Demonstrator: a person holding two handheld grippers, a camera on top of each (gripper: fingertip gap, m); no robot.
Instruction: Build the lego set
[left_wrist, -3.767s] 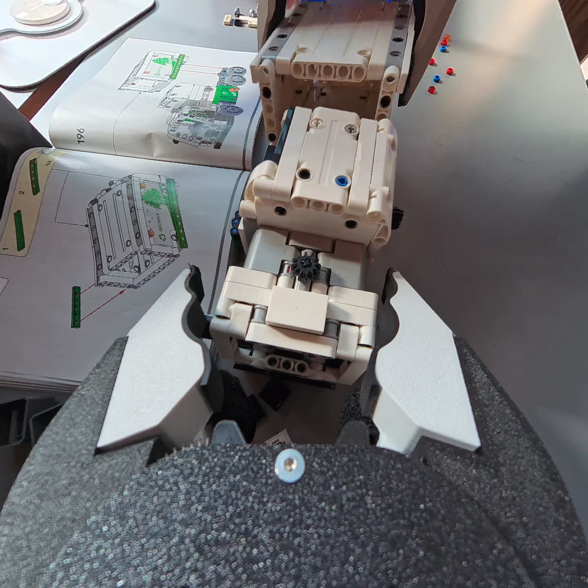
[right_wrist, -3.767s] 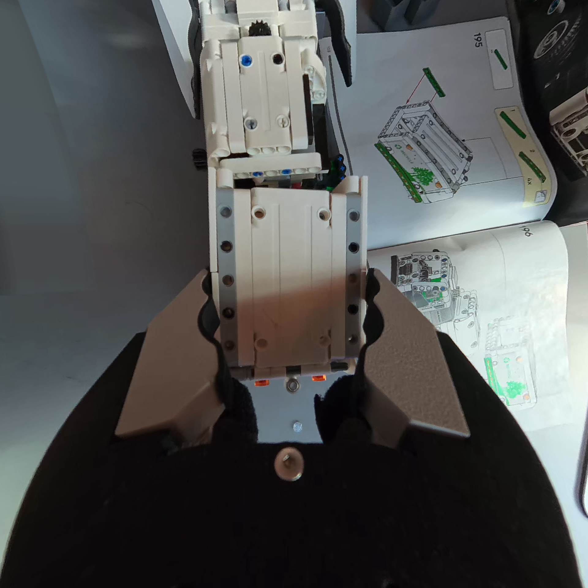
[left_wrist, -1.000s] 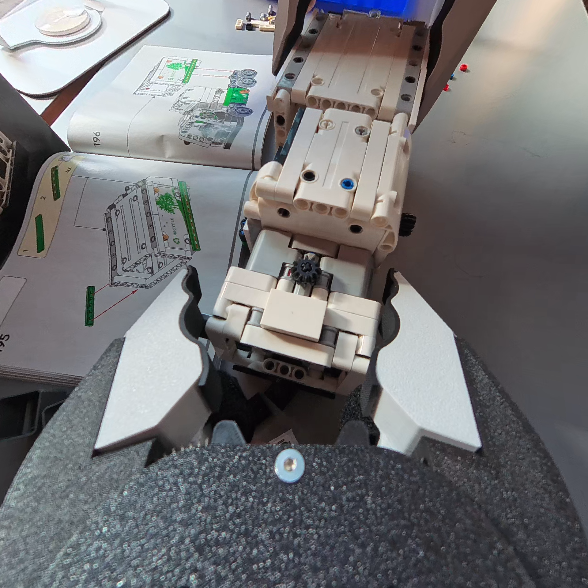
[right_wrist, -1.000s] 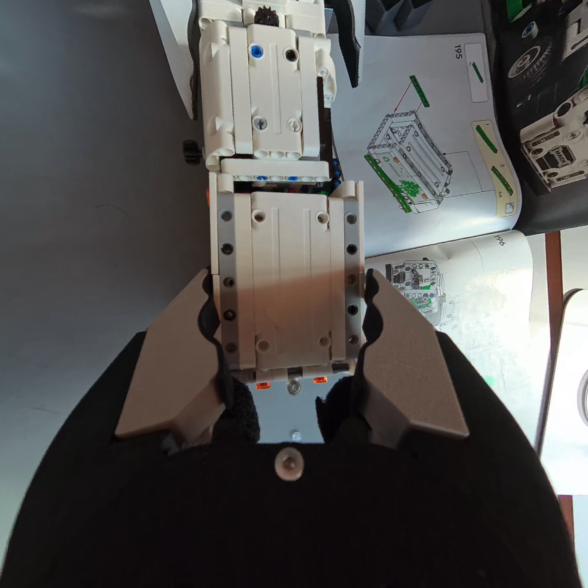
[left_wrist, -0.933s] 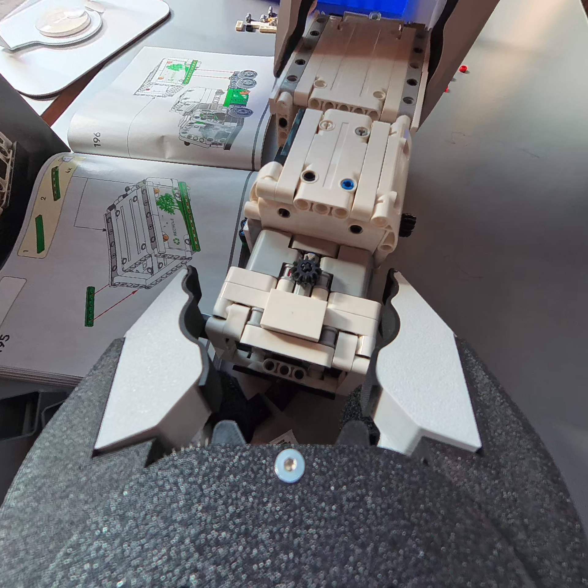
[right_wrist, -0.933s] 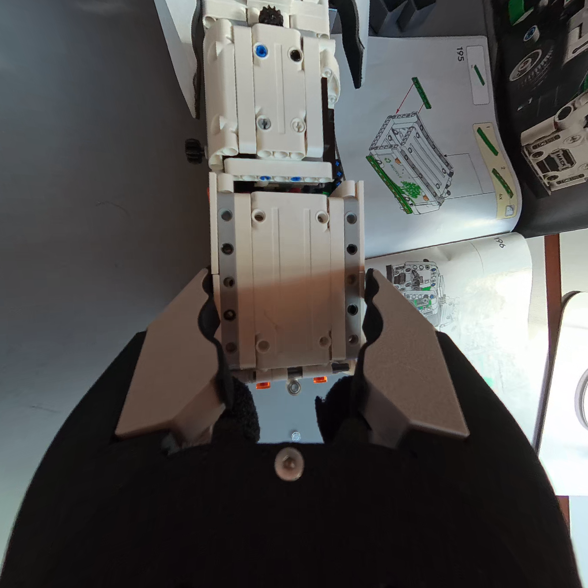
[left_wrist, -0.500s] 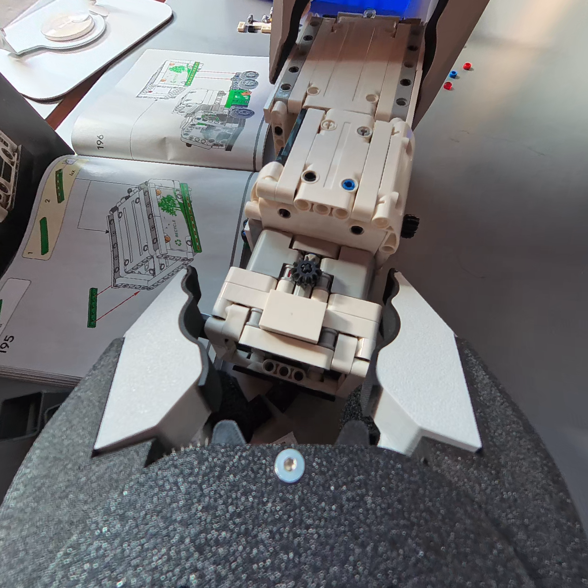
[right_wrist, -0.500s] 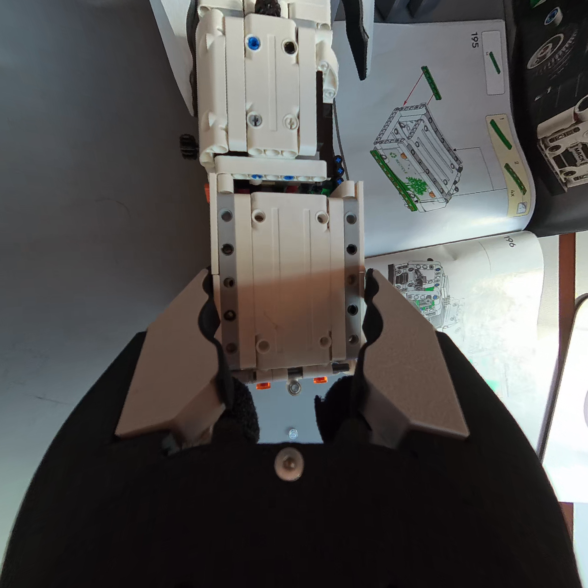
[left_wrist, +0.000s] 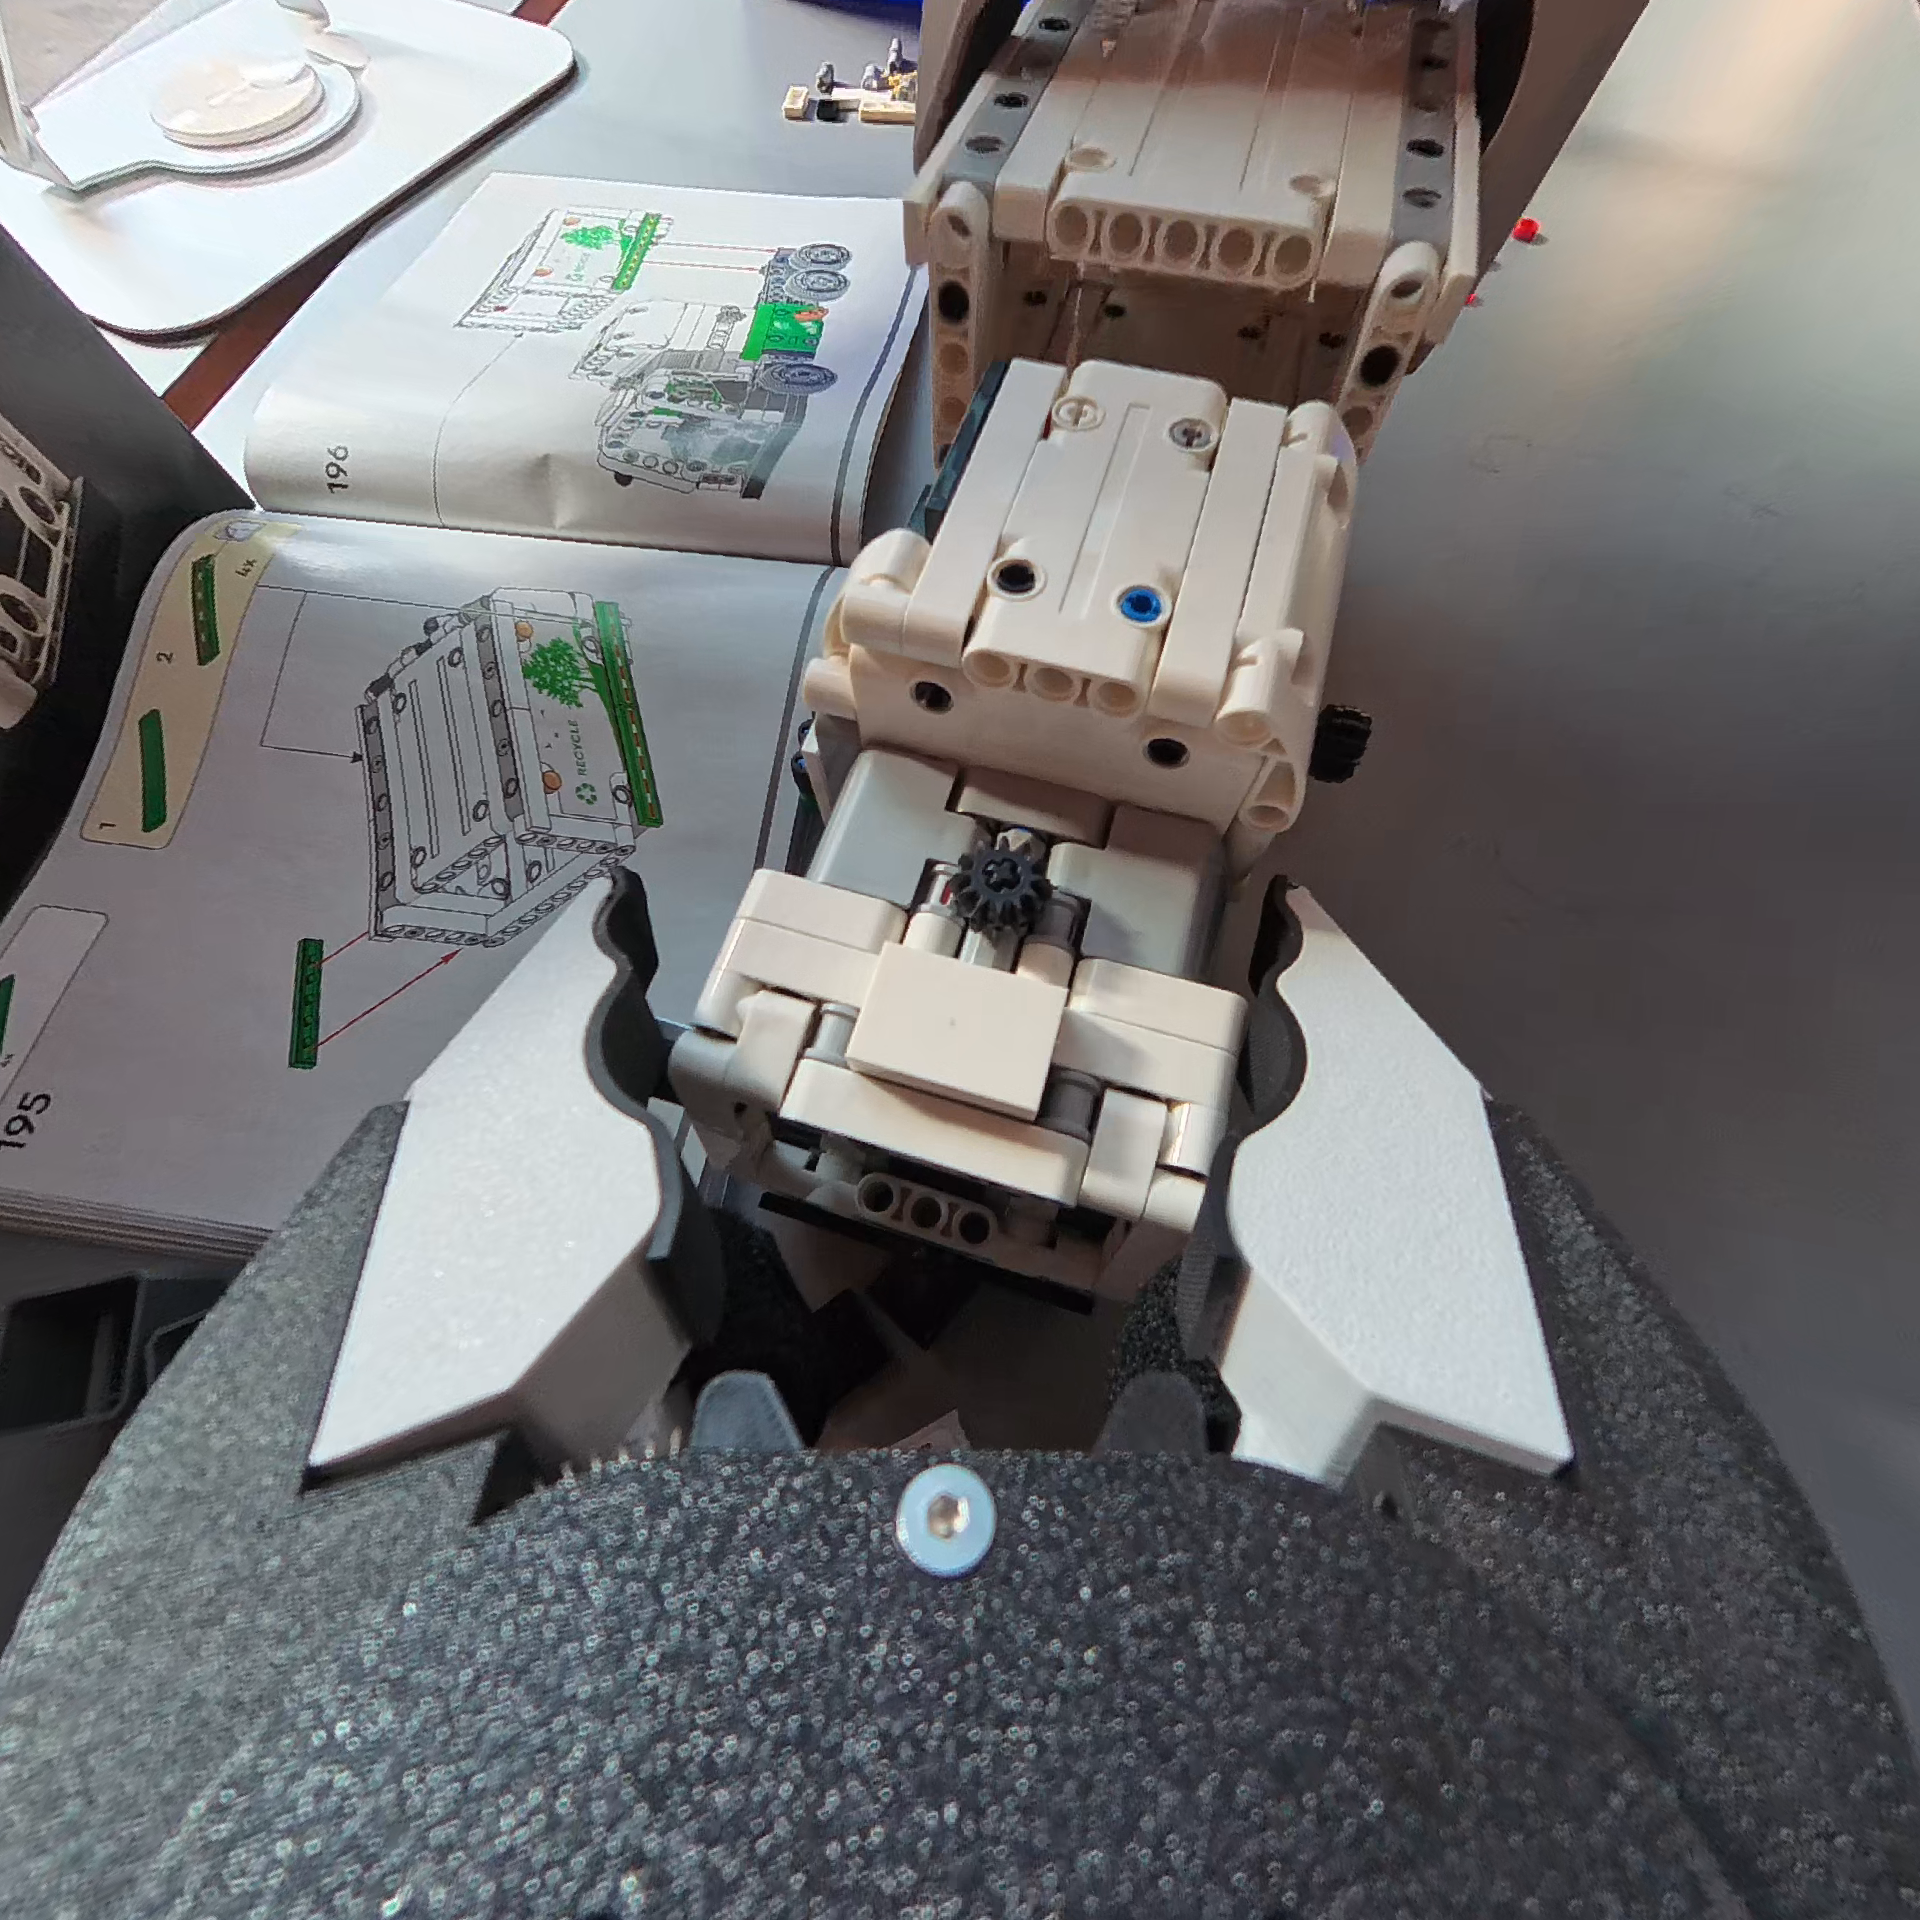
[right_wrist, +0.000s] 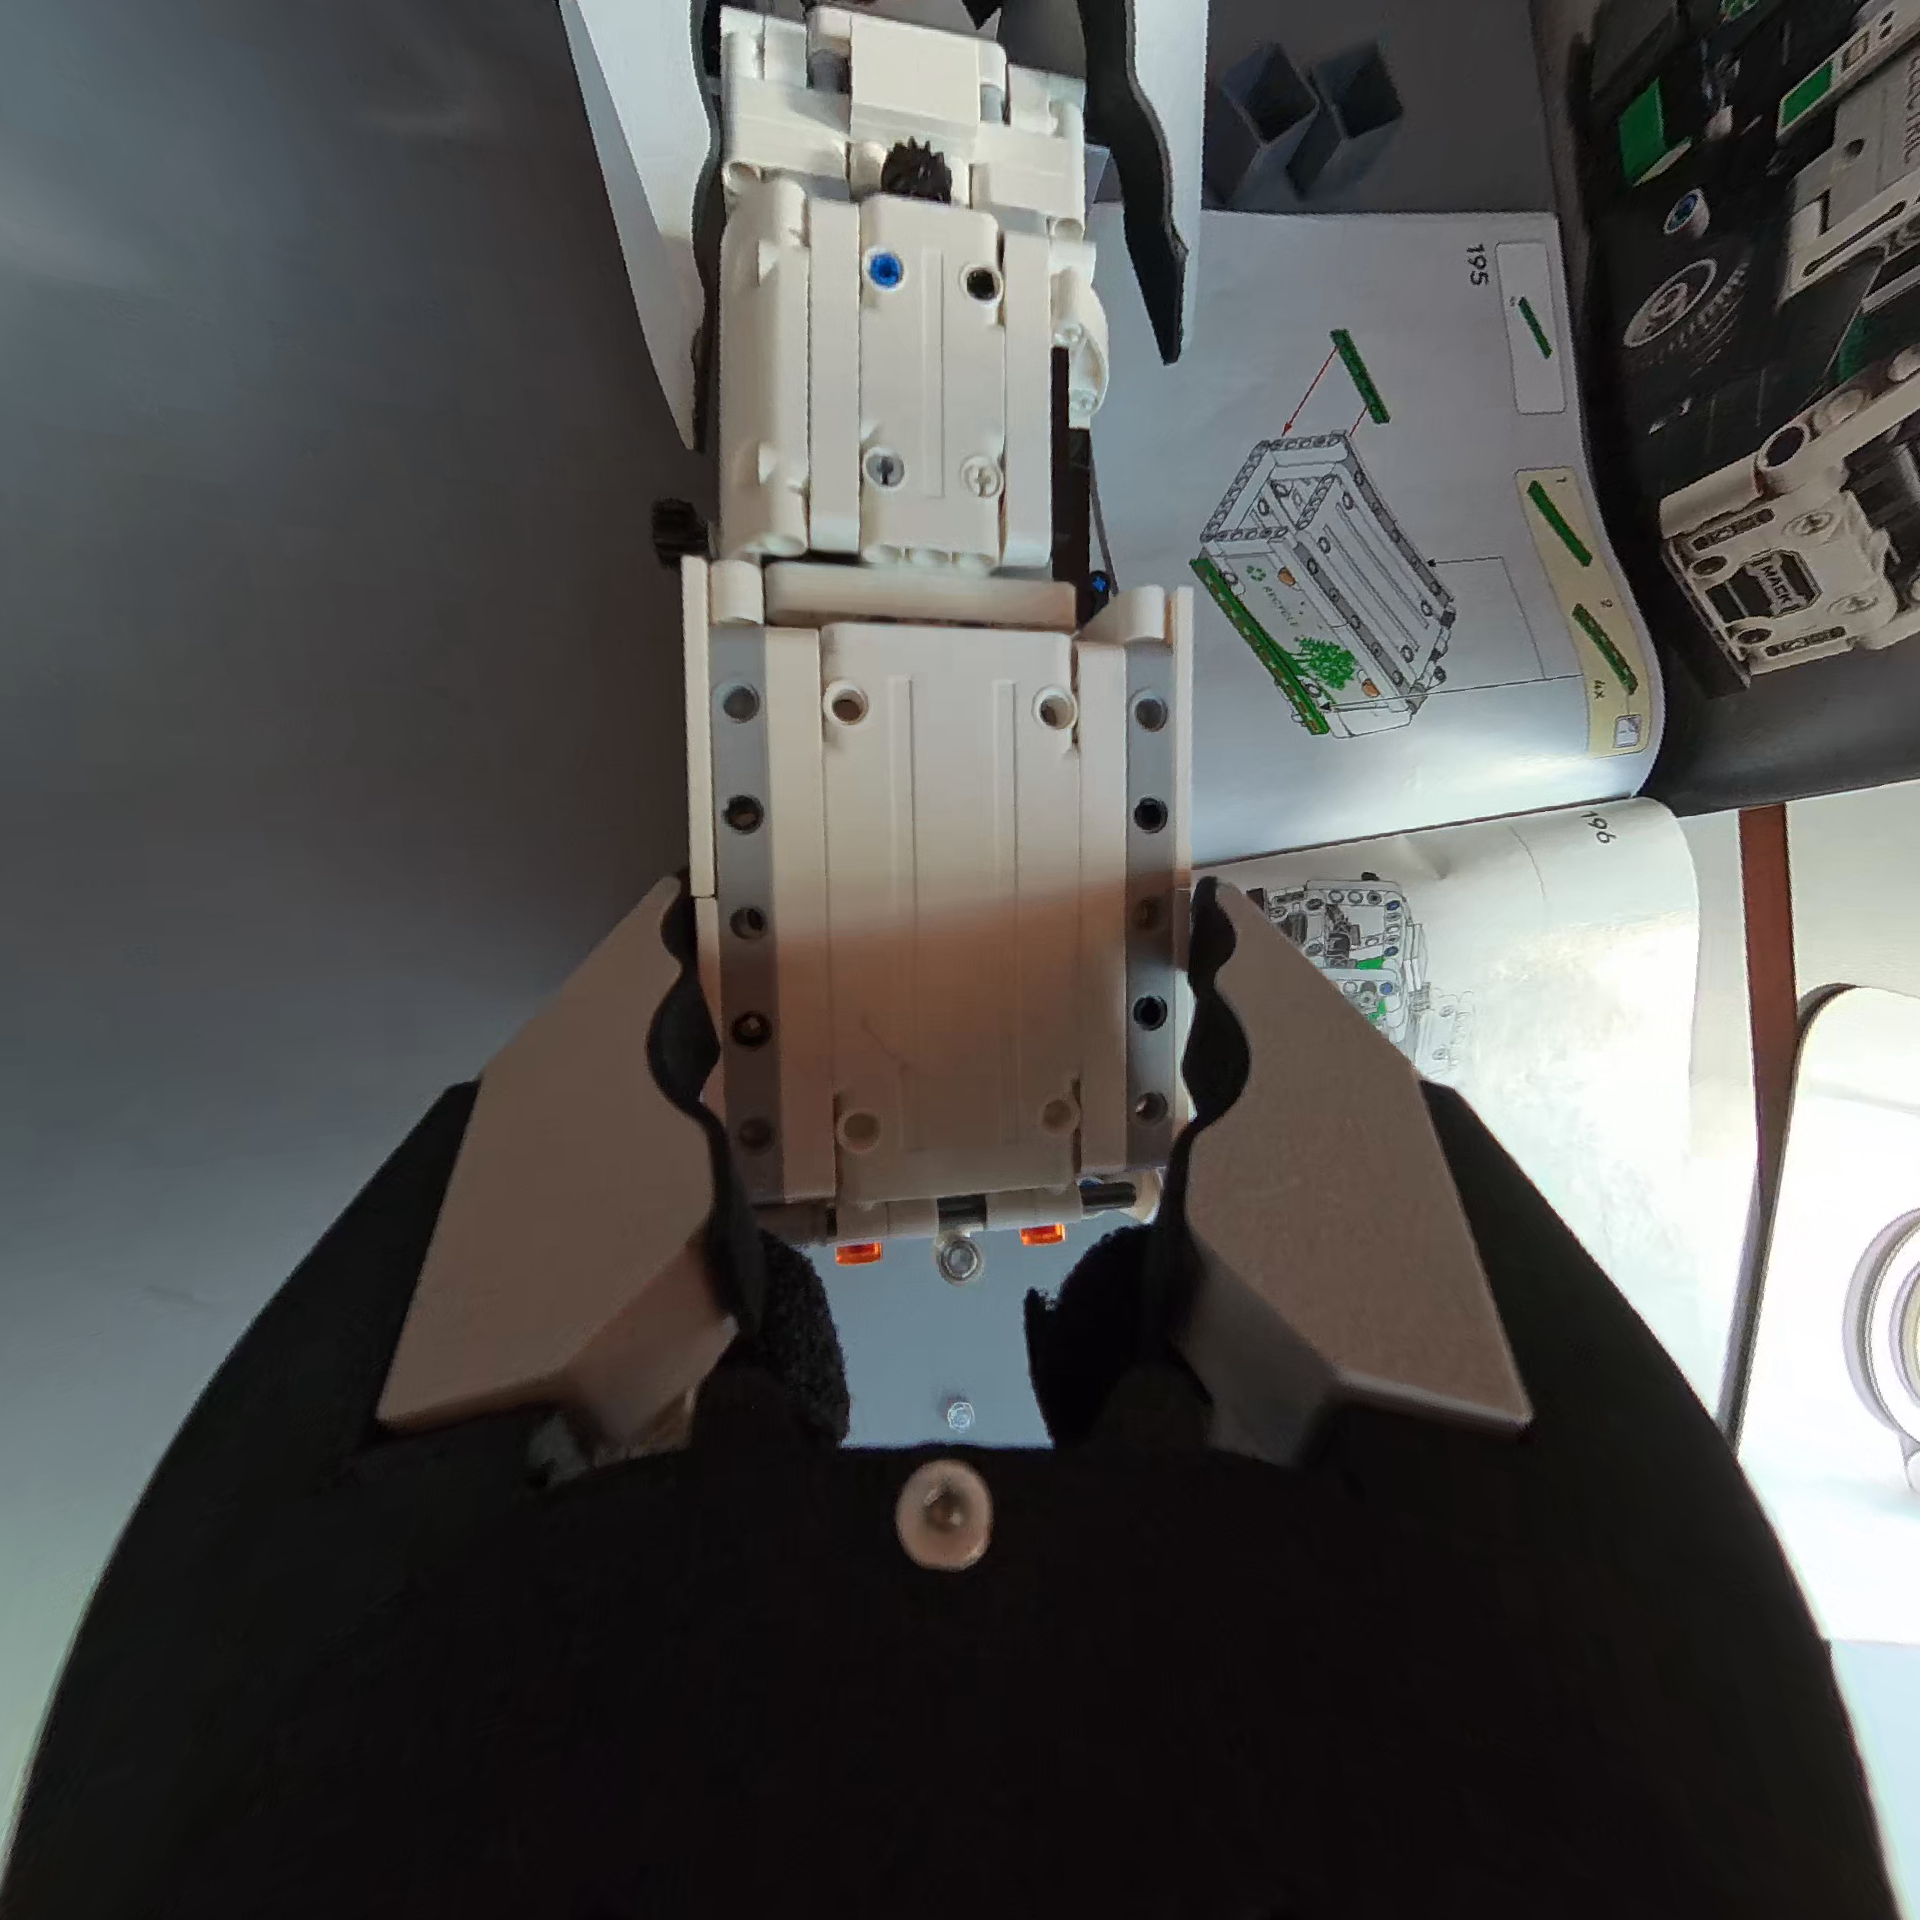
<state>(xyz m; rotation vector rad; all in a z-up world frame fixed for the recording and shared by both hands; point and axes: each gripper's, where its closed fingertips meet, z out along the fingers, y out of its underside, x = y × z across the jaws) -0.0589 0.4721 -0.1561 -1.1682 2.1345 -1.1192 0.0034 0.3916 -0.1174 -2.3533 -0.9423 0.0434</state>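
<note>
Pinching white truck (left_wrist: 1049, 790): left fingers (left_wrist: 1340, 1122) cab | right fingers (right_wrist: 582, 1122) body | loose bricks (left_wrist: 847, 91) left-view only

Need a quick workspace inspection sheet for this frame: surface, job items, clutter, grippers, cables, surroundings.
Surface: grey table, mostly bare on one side.
Job's things: white lego truck held at both ends; open instruction booklet beside it.
Clutter: small loose parts and tiny red pieces on the table.
Grippers: left gripper shut on the cab end; right gripper shut on the box end.
Cables: nothing seen.
Surroundings: white tray; dark set box.
</note>
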